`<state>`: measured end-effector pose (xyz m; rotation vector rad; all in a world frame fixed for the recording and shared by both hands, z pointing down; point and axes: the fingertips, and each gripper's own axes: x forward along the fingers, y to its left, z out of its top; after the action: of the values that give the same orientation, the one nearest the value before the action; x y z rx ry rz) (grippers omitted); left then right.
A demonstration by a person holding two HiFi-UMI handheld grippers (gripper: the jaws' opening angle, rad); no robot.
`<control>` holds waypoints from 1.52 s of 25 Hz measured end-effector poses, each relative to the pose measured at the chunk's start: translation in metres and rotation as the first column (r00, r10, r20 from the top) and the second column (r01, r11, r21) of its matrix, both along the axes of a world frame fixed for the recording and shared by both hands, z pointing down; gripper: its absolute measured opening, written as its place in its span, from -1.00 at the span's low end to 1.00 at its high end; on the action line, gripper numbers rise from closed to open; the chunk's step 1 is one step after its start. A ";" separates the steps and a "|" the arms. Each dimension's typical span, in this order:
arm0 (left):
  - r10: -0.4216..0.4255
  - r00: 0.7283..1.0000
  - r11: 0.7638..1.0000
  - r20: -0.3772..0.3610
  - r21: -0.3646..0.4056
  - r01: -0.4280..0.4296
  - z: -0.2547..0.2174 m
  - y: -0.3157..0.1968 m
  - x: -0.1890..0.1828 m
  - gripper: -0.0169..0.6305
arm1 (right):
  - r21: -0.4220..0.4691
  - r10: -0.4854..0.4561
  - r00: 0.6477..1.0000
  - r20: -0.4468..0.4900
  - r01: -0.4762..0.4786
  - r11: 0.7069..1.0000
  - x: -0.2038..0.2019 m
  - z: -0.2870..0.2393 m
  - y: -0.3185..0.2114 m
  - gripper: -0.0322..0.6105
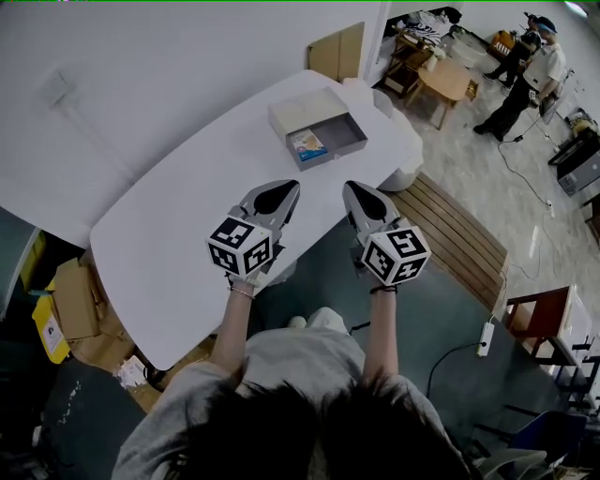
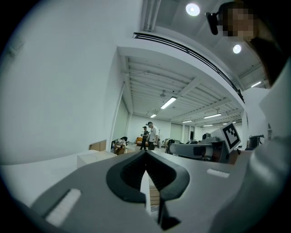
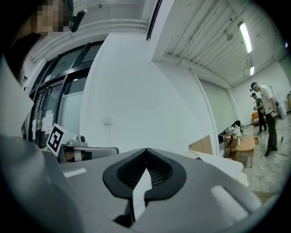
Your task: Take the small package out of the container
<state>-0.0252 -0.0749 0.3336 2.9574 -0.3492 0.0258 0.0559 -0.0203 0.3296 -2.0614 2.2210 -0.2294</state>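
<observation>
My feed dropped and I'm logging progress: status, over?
Both shut and empty: left gripper, right gripper, short of the container. In it the small package, untouched. Nothing on the table between them.

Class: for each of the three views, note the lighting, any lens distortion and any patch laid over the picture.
Head view: even, soft light; white table bright, floor at lower left dark; table edges bow. Left gripper view: strong fisheye with black rim, round ceiling lamp flares, mosaic patch upper right. Right gripper view: same fisheye, strip light glares, mosaic patch upper left.
</observation>
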 end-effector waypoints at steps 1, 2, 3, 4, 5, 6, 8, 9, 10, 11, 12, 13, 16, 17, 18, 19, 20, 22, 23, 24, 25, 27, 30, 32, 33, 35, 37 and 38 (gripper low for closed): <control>-0.001 1.000 1.000 0.000 -0.003 0.001 0.001 -0.001 0.001 -0.98 | -0.001 0.002 1.000 0.003 -0.002 1.000 0.002 0.001 -0.001 -0.86; -0.001 1.000 1.000 0.002 -0.006 0.001 0.002 -0.002 0.002 -0.98 | -0.001 0.003 1.000 0.006 -0.003 1.000 0.004 0.001 -0.003 -0.86; -0.001 1.000 1.000 0.004 -0.008 0.001 0.004 -0.004 0.003 -0.98 | -0.003 0.003 1.000 0.008 -0.003 1.000 0.005 0.003 -0.006 -0.86; -0.003 1.000 1.000 0.006 -0.010 0.003 0.006 -0.006 0.004 -0.98 | -0.005 0.002 1.000 0.010 -0.002 1.000 0.006 0.004 -0.009 -0.86; -0.006 1.000 1.000 0.007 -0.014 0.006 0.007 -0.009 0.005 -0.98 | -0.008 -0.001 1.000 0.011 0.001 1.000 0.007 0.006 -0.012 -0.86; -0.011 1.000 1.000 0.008 -0.018 0.011 0.009 -0.012 0.005 -0.98 | -0.011 -0.005 1.000 0.013 0.005 1.000 0.008 0.007 -0.015 -0.86; -0.022 1.000 0.999 0.009 -0.026 0.023 0.010 -0.017 0.008 -0.98 | -0.017 -0.014 1.000 0.018 0.014 1.000 0.012 0.009 -0.021 -0.86; -0.028 1.000 0.999 0.010 -0.030 0.028 0.011 -0.019 0.011 -0.98 | -0.019 -0.018 1.000 0.022 0.018 1.000 0.015 0.010 -0.024 -0.86; -0.034 0.999 0.999 0.011 -0.034 0.034 0.012 -0.022 0.014 -0.98 | -0.022 -0.022 0.999 0.027 0.023 1.000 0.020 0.011 -0.027 -0.86; -0.040 0.999 0.998 0.012 -0.039 0.041 0.013 -0.025 0.018 -0.98 | -0.025 -0.028 0.999 0.032 0.028 0.999 0.024 0.012 -0.031 -0.86; -0.049 0.999 0.998 0.012 -0.046 0.049 0.015 -0.029 0.020 -0.98 | -0.028 -0.035 0.999 0.035 0.036 0.999 0.028 0.013 -0.036 -0.86; -0.059 0.998 0.997 0.011 -0.053 0.059 0.015 -0.034 0.023 -0.98 | -0.033 -0.044 0.998 0.035 0.045 0.998 0.031 0.014 -0.040 -0.86; -0.086 0.996 0.994 0.003 -0.070 0.086 0.016 -0.048 0.034 -0.98 | -0.043 -0.069 0.997 0.028 0.070 0.997 0.044 0.013 -0.055 -0.86; -0.091 0.996 0.993 0.003 -0.073 0.091 0.017 -0.052 0.040 -0.98 | -0.046 -0.076 0.997 0.028 0.077 0.996 0.050 0.013 -0.061 -0.86; -0.094 0.996 0.993 0.005 -0.076 0.095 0.018 -0.056 0.046 -0.98 | -0.049 -0.081 0.996 0.028 0.083 0.995 0.056 0.013 -0.066 -0.86; -0.098 0.995 0.992 0.007 -0.079 0.098 0.018 -0.060 0.052 -0.98 | -0.052 -0.088 0.996 0.029 0.089 0.995 0.062 0.013 -0.071 -0.86; -0.103 0.995 0.991 0.010 -0.082 0.103 0.019 -0.064 0.056 -0.98 | -0.057 -0.095 0.995 0.029 0.097 0.994 0.067 0.013 -0.077 -0.86; -0.118 0.993 0.989 0.015 -0.089 0.119 0.022 -0.073 0.064 -0.98 | -0.067 -0.115 0.993 0.031 0.116 0.991 0.074 0.016 -0.088 -0.86; -0.127 0.992 0.987 0.018 -0.093 0.129 0.024 -0.077 0.067 -0.98 | -0.073 -0.125 0.992 0.033 0.127 0.989 0.078 0.017 -0.092 -0.86; -0.138 0.990 0.985 0.020 -0.098 0.139 0.026 -0.081 0.070 -0.98 | -0.078 -0.136 0.990 0.035 0.138 0.987 0.081 0.019 -0.097 -0.86; -0.148 0.989 0.983 0.024 -0.103 0.150 0.028 -0.085 0.072 -0.98 | -0.084 -0.147 0.988 0.037 0.150 0.985 0.084 0.021 -0.101 -0.86; -0.170 0.985 0.978 0.032 -0.116 0.172 0.032 -0.093 0.077 -0.98 | -0.098 -0.170 0.984 0.045 0.174 0.980 0.090 0.025 -0.111 -0.86; -0.203 0.978 0.968 0.047 -0.139 0.208 0.039 -0.104 0.084 -0.98 | -0.120 -0.209 0.976 0.058 0.214 0.969 0.098 0.030 -0.126 -0.86; -0.226 0.972 0.961 0.060 -0.152 0.233 0.044 -0.110 0.088 -0.98 | -0.134 -0.235 0.970 0.065 0.242 0.961 0.103 0.034 -0.136 -0.86; -0.238 0.969 0.956 0.064 -0.157 0.246 0.046 -0.114 0.090 -0.98 | -0.142 -0.248 0.967 0.068 0.255 0.957 0.105 0.036 -0.141 -0.86; -0.263 0.962 0.947 0.073 -0.172 0.272 0.051 -0.122 0.093 -0.98 | -0.157 -0.271 0.960 0.074 0.280 0.947 0.109 0.041 -0.152 -0.86; -0.288 0.954 0.936 0.078 -0.189 0.298 0.057 -0.129 0.094 -0.98 | -0.173 -0.297 0.952 0.082 0.307 0.936 0.111 0.047 -0.161 -0.86; -0.299 0.951 0.930 0.080 -0.197 0.310 0.059 -0.132 0.095 -0.98 | -0.181 -0.311 0.947 0.086 0.321 0.930 0.112 0.050 -0.165 -0.86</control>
<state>0.0695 -0.2070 0.3924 2.6685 -0.7603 0.0909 0.1680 -0.1852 0.3791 -1.7368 2.5772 -0.5424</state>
